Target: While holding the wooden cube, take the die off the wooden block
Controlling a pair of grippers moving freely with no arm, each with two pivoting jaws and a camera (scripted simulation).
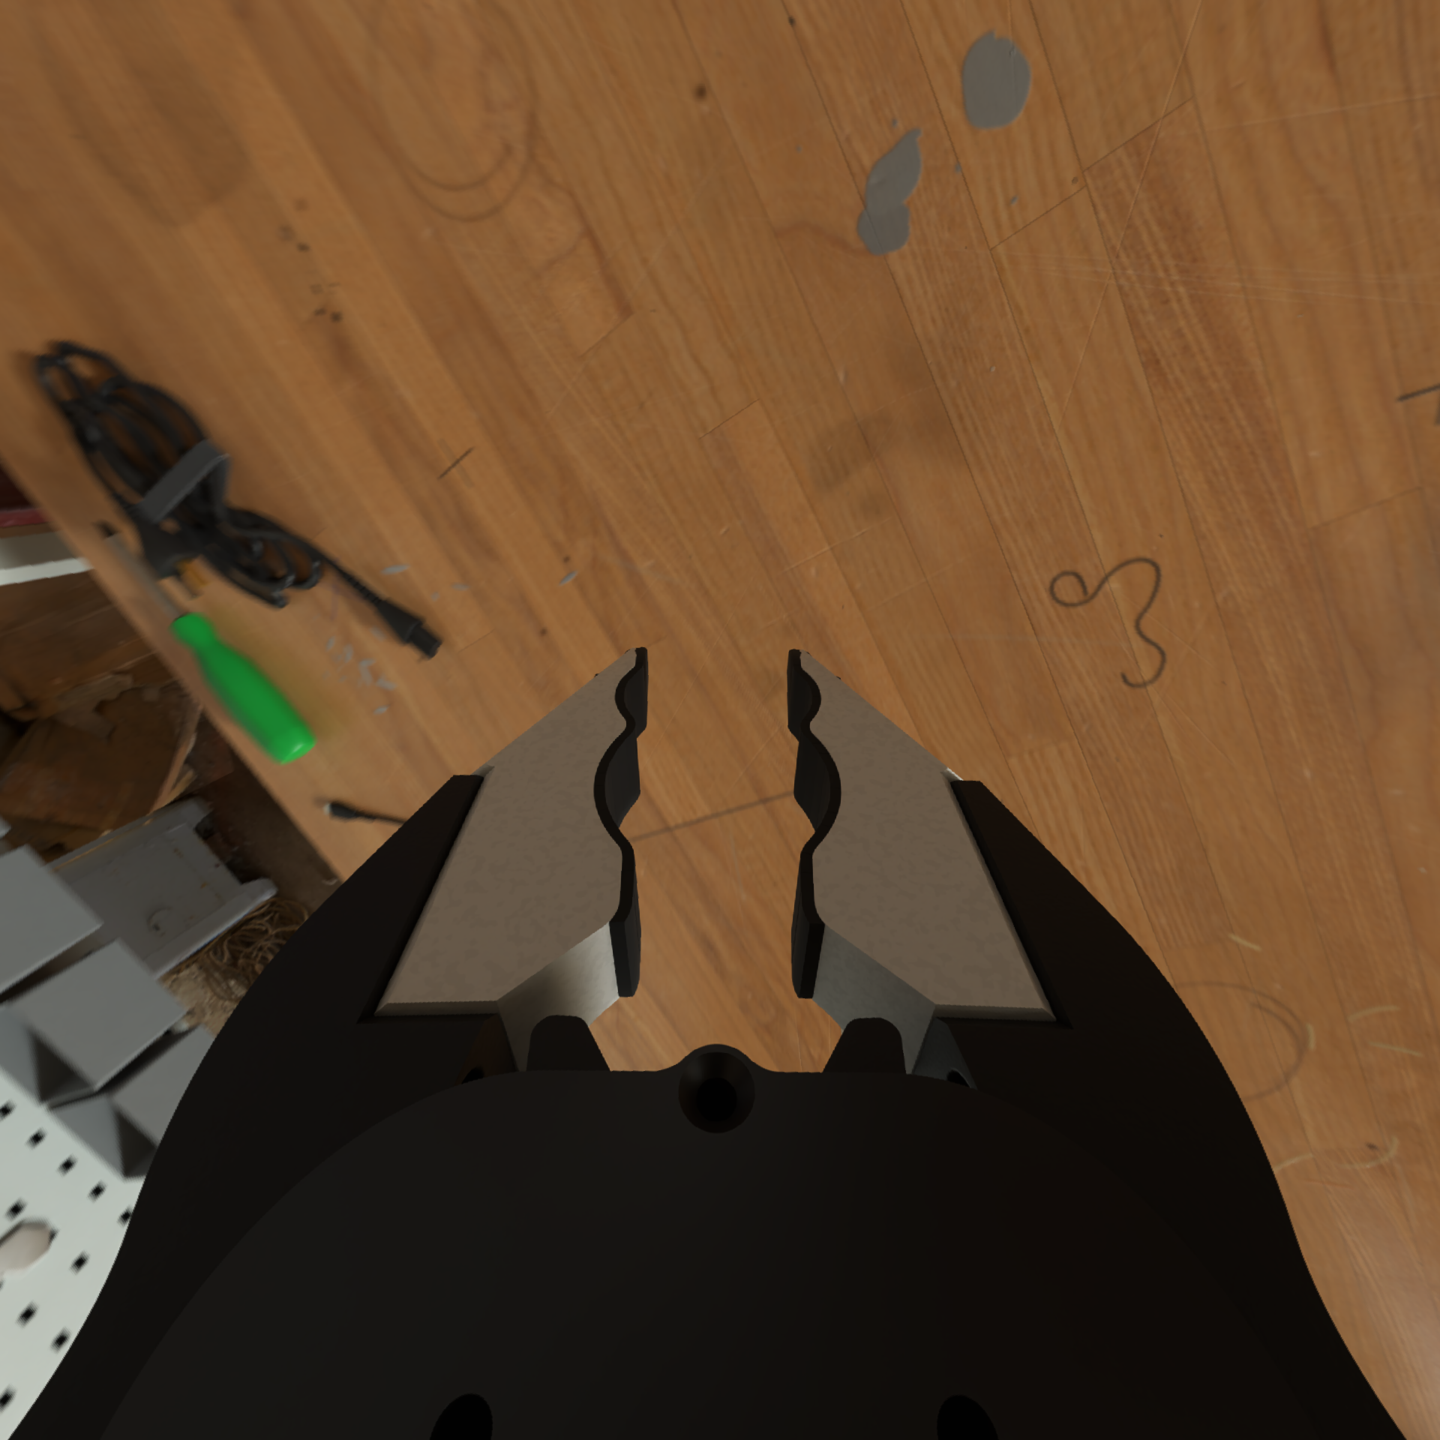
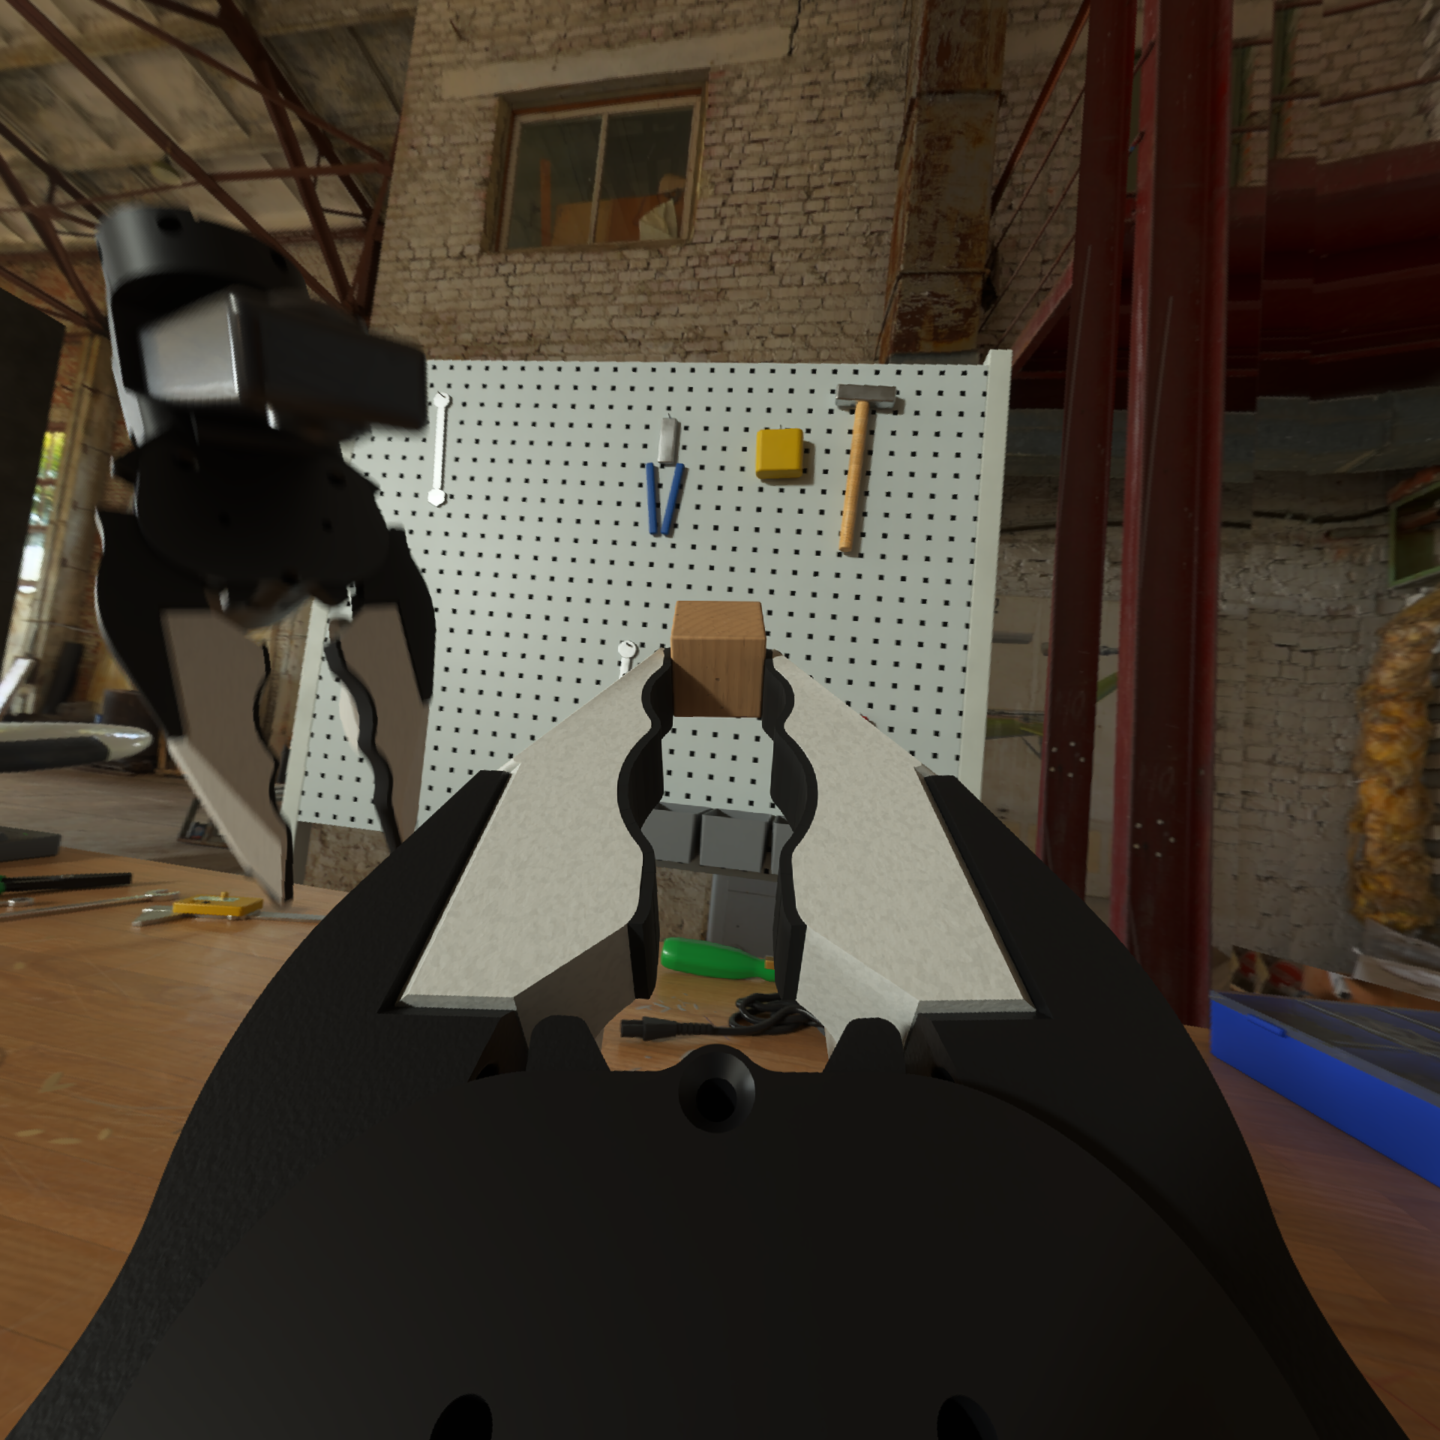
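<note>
My right gripper [image 2: 716, 662] is shut on the wooden cube [image 2: 717, 658], held at its fingertips well above the table, facing the pegboard. No die shows on the cube or anywhere in either view. My left gripper [image 1: 716, 658] is open and empty, pointing down at bare wooden tabletop [image 1: 857, 390]. It also shows in the right wrist view [image 2: 335, 880], hanging to the left of the cube and apart from it, fingers spread and pointing down, blurred.
A green-handled screwdriver [image 1: 241, 690] and a coiled black cable [image 1: 179, 491] lie near the table's edge, also seen between my right fingers [image 2: 713, 960]. A white pegboard [image 2: 561, 608] with tools stands behind. A blue tray [image 2: 1325, 1067] sits at right. Hand tools [image 2: 210, 905] lie at left.
</note>
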